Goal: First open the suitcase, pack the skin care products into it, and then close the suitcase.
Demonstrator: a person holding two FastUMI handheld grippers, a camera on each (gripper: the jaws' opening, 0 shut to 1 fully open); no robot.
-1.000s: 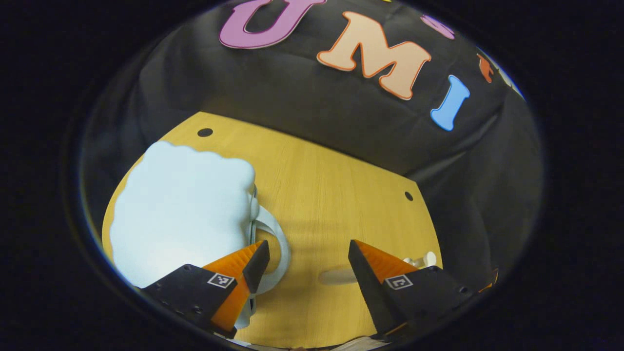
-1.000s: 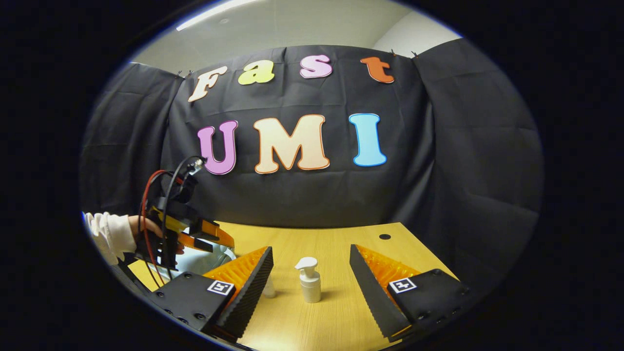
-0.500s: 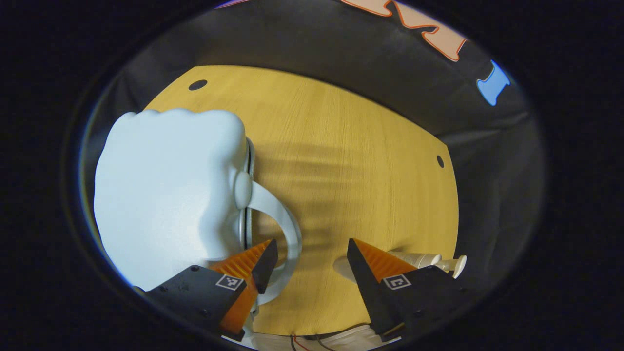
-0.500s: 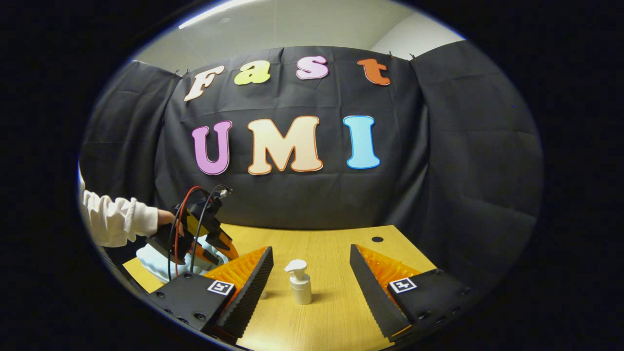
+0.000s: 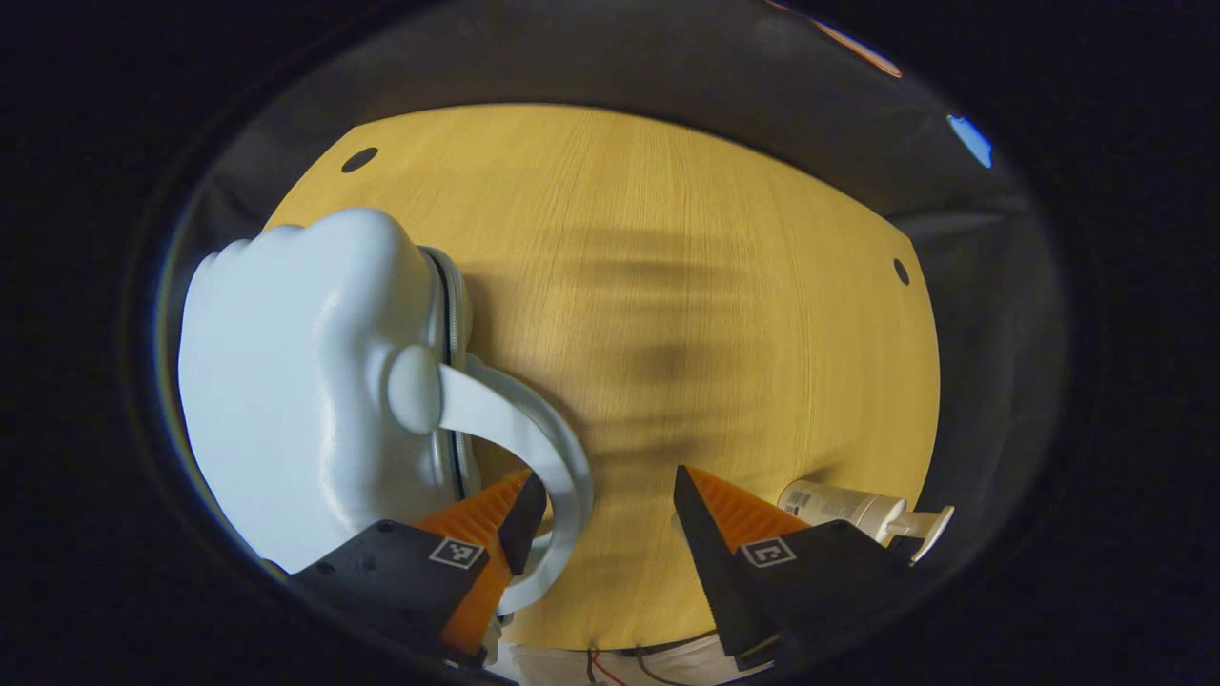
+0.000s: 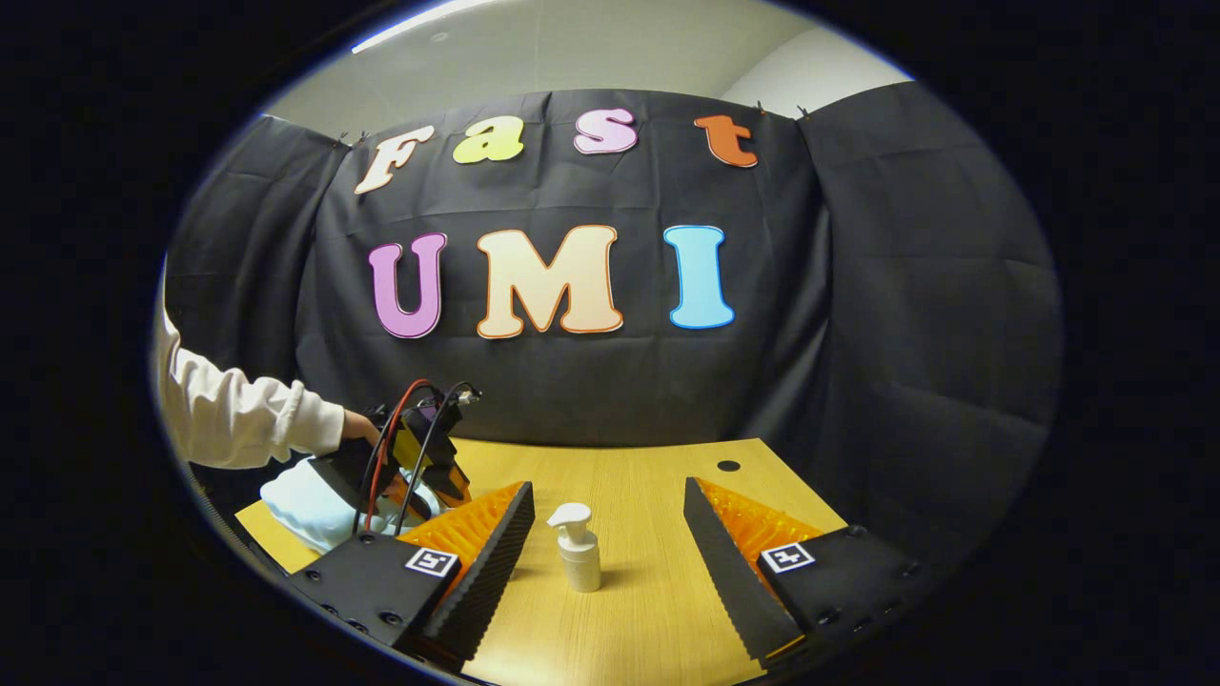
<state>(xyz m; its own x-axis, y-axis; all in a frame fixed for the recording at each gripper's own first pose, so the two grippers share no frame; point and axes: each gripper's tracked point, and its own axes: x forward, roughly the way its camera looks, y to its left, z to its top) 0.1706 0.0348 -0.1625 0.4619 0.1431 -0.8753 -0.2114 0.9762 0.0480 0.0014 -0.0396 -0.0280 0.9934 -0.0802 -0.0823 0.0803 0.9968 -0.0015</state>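
Pale blue and hard-shelled, the suitcase (image 5: 295, 381) is lying flat on the left part of a yellow wooden table (image 5: 724, 314), and its two halves are looking closed along the zipper seam. Its looped handle (image 5: 534, 457) is arching out toward the camera. In the left gripper view, the left gripper (image 5: 600, 495) is hovering over that handle with its jaws spread wide and gripping nothing; one finger is sitting inside the loop, the other out over bare wood. In the right gripper view, a person's hand in a white sleeve (image 6: 238, 419) is holding that same tool over the suitcase.

A white pump bottle (image 6: 577, 548) is standing upright on the table near the middle, well apart from the suitcase. The right gripper (image 6: 605, 534) is waiting in front of it with jaws wide apart and nothing held.

Judging from this, the task is only beginning: the opening step is under way, and packing the bottle and closing the case are both remaining.
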